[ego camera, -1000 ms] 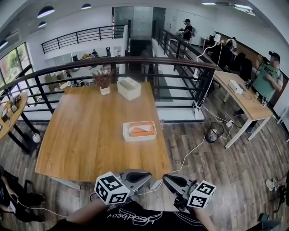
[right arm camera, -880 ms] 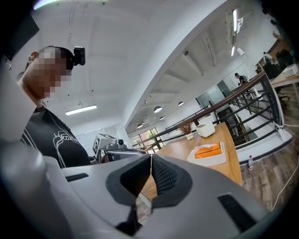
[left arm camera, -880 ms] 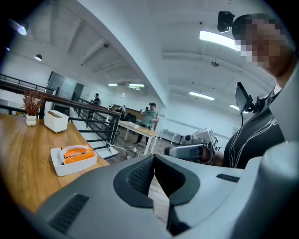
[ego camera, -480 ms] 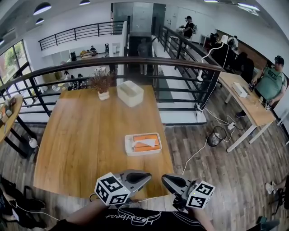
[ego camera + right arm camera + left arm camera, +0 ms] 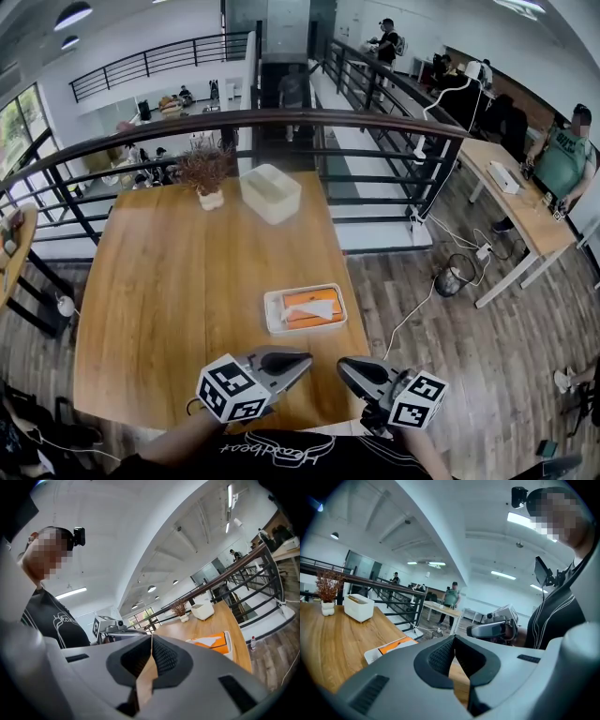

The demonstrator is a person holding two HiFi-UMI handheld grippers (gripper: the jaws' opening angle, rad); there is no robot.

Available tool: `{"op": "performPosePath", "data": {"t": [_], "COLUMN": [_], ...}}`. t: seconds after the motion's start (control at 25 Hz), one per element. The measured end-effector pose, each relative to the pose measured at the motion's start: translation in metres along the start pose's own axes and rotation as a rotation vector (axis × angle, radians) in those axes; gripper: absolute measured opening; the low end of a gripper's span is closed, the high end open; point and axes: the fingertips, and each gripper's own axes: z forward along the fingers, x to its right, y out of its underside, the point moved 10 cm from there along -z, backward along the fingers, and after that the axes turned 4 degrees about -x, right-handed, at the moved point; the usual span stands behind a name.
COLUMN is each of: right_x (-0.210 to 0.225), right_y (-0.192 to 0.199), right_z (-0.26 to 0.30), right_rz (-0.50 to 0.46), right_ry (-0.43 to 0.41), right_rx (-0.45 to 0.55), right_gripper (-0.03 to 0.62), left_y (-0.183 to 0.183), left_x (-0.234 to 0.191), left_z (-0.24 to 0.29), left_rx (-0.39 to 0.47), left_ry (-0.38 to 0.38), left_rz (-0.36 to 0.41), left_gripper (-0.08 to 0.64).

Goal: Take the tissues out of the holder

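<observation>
The holder (image 5: 305, 309) is a low white tray near the table's front right, with an orange tissue pack and a white tissue (image 5: 316, 308) sticking out on top. My left gripper (image 5: 306, 358) and right gripper (image 5: 341, 366) hover side by side over the table's near edge, just short of the holder. Both are shut with nothing between the jaws. The left gripper view shows the holder (image 5: 389, 647) ahead to the left and the right gripper (image 5: 493, 629) alongside. In the right gripper view the holder (image 5: 214, 641) lies ahead to the right.
A white box (image 5: 270, 193) and a small potted dry plant (image 5: 207, 172) stand at the far end of the wooden table (image 5: 178, 281). A black railing (image 5: 281, 122) runs behind it. Another desk (image 5: 516, 202) with a person stands at the right; cables cross the floor.
The head view has come nearer the table, so the holder sits lower in the picture and closer to the grippers. Both grippers keep their pose and stay shut.
</observation>
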Motion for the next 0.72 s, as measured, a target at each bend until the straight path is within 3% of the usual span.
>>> {"op": "performPosePath", "data": {"t": [0.72], "right_x": [0.065], "right_y": [0.017], "right_z": [0.036], "right_rz": [0.093], "right_ry": [0.048], "right_rx": [-0.008], "right_gripper": [0.017], "left_y": [0.014], "left_x": [-0.096], "left_z": [0.042], "left_rx": [-0.137], "left_ry": [-0.056], "left_rz": [0.089], "left_gripper": [0.026]}}
